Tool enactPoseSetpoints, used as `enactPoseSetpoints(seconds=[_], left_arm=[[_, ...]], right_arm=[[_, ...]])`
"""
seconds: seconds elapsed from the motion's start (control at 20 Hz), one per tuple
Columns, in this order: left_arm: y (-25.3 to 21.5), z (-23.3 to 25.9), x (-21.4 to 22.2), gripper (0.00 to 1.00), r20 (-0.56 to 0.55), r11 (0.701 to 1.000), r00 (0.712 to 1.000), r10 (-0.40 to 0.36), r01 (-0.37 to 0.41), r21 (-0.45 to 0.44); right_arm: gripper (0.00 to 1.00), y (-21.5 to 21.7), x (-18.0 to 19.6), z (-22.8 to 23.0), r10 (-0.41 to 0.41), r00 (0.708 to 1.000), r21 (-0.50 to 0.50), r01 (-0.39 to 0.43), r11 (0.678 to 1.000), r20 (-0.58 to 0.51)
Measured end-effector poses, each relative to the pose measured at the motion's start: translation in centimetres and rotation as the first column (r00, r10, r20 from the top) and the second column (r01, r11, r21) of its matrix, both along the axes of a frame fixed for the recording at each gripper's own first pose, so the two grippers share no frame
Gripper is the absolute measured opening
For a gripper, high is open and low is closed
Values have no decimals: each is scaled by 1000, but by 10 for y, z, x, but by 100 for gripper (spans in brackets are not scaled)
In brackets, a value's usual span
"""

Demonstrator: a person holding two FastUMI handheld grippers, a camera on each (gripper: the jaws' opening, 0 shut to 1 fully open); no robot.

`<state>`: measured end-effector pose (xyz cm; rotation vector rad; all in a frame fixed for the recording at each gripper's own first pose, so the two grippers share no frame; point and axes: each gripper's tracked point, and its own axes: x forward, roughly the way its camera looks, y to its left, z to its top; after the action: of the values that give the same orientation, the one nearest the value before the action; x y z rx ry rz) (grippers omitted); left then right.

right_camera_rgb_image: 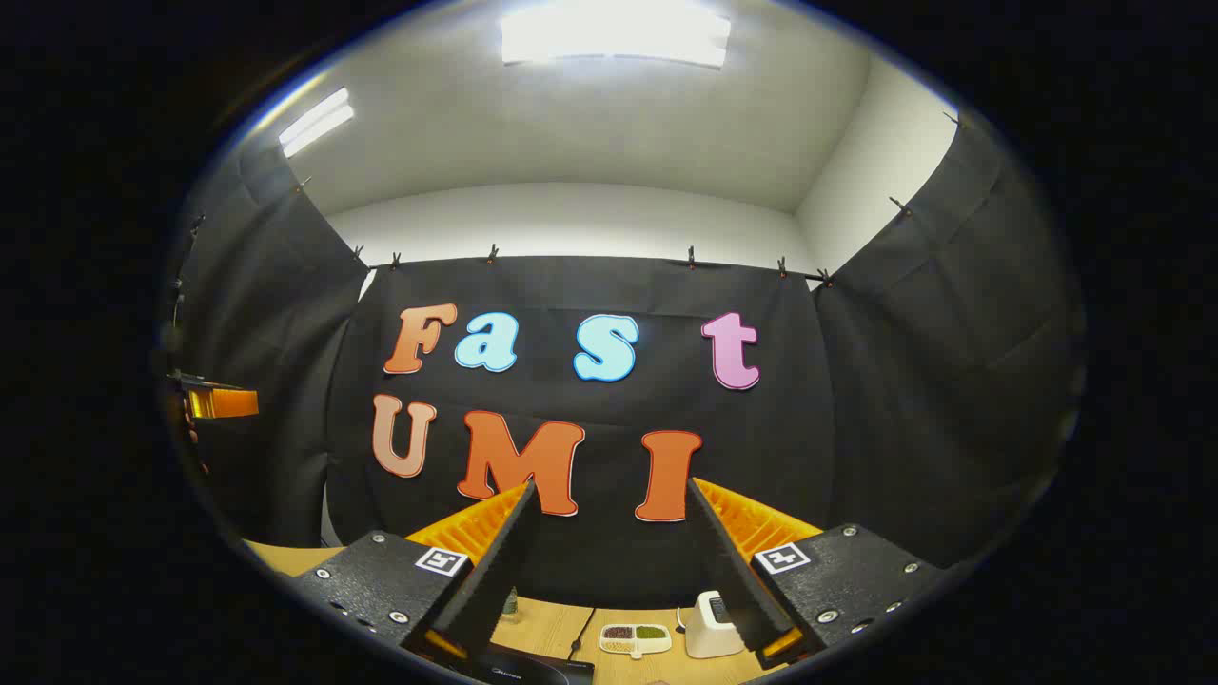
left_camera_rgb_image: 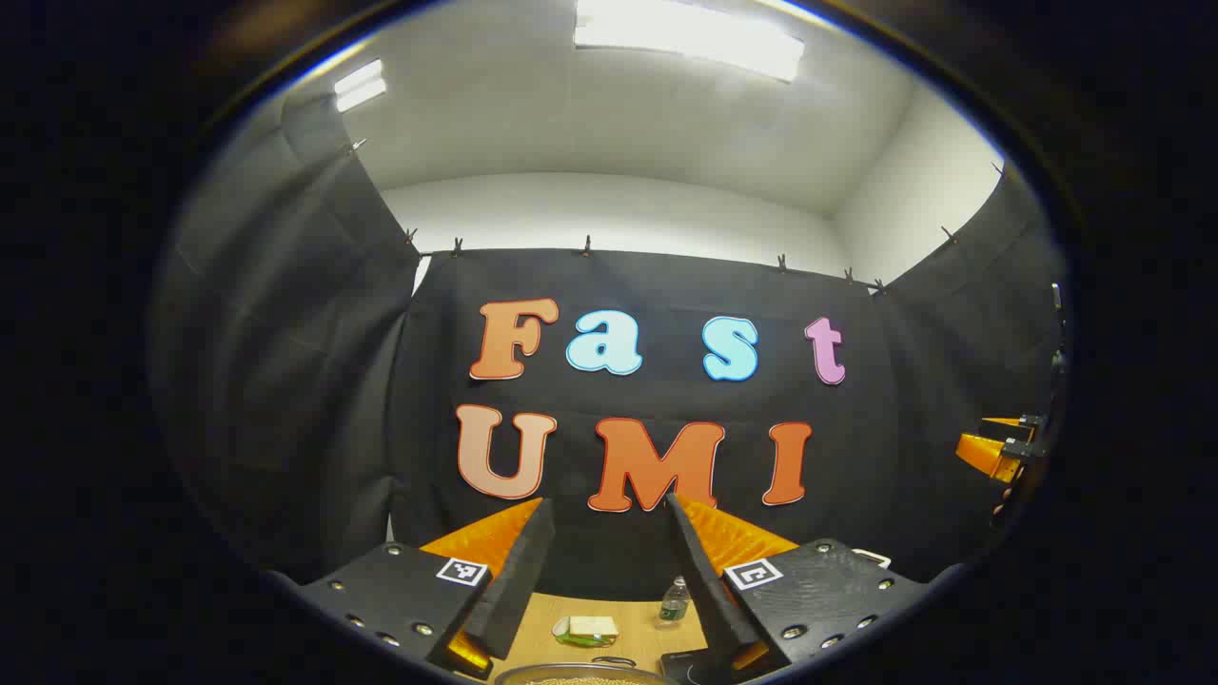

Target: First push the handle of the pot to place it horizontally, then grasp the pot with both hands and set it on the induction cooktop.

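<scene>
In the left gripper view the left gripper point(left_camera_rgb_image: 609, 509) stands with its jaws spread wide and nothing between them, raised well above the table and aimed at the booth's black cloth wall. Below and between its fingers lies a strip of the light wooden table point(left_camera_rgb_image: 542, 618), and at the very bottom edge curves the rim of the round metal pot point(left_camera_rgb_image: 582, 675), directly under the gap and well apart from the fingertips — its handle cannot be made out. Behind the pot sit a small pale green dish holding a whitish block point(left_camera_rgb_image: 585, 630) and a small clear plastic bottle point(left_camera_rgb_image: 674, 602); a dark corner of the flat black induction cooktop point(left_camera_rgb_image: 687, 666) shows just right of the pot. The right gripper point(right_camera_rgb_image: 609, 495), in the right gripper view, is likewise wide open and holds nothing. Beneath it the cooktop appears as a dark slab at the lower left, with a cable trailing off; beside it are a white divided tray of dark and green contents point(right_camera_rgb_image: 635, 638) and a small white boxy device point(right_camera_rgb_image: 709, 614). Each view catches the other gripper at its edge.
</scene>
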<state>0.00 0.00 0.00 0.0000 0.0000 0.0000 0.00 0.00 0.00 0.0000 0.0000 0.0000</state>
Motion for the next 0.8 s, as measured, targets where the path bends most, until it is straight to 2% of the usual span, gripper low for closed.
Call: enactPoseSetpoints(seconds=[0.2,0.4,0.5,0.8], left_arm=[[-2,-4,1,75,7,1000,1000,-12,12,-22],[12,4,-1,77,56,999,998,16,-14,-39],[12,7,-3,74,75,998,997,18,-13,-60],[14,13,-10,75,105,998,994,37,-32,-49]], right_arm=[[94,2,-1,4,-1,1000,-23,1,1000,21],[94,4,-4,10,5,999,-40,-4,999,33],[94,4,-4,10,-10,999,-49,12,999,35],[94,5,-8,13,-3,999,-39,5,999,40]])
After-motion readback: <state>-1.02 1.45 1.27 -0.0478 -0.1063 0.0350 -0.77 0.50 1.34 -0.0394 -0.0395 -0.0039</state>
